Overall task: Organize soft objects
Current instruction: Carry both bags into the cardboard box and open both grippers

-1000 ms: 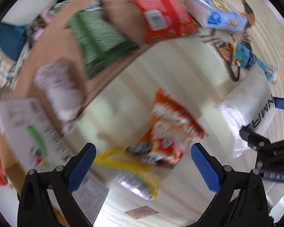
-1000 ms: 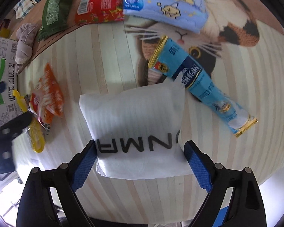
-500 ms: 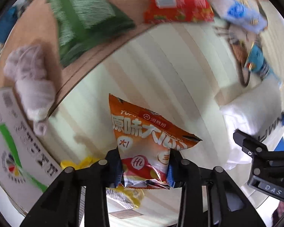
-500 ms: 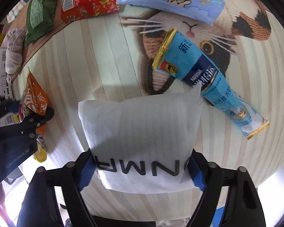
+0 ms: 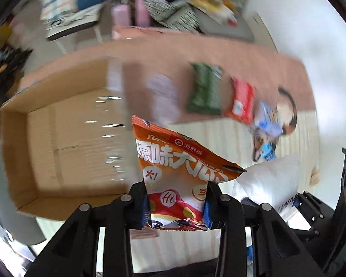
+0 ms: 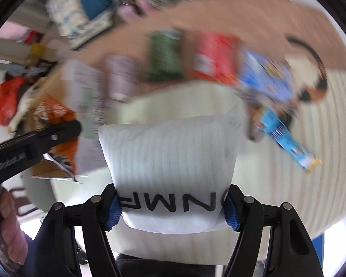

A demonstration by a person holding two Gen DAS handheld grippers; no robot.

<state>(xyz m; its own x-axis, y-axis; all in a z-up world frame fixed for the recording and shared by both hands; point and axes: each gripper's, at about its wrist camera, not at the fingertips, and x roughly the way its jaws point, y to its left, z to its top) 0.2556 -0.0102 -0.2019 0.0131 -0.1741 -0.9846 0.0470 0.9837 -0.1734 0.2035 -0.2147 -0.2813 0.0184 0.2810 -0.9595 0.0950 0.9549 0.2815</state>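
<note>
An orange snack bag (image 5: 173,175) is gripped by the left gripper (image 5: 175,204) beside the open cardboard box (image 5: 64,138), a white pouch (image 6: 173,161) is clamped by the right gripper (image 6: 173,204), and release over the box is judged next.

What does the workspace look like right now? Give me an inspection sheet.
Surface: striped cream mat with a cat picture, brown band behind.
Job's things: orange snack bag in left claw; white pouch in right claw; open cardboard box at left, nothing seen inside.
Clutter: green packet, red packet, blue packets, blurred.
Grippers: both shut on loads.
Cables: nothing seen.
Surroundings: blurred household items beyond the mat.
</note>
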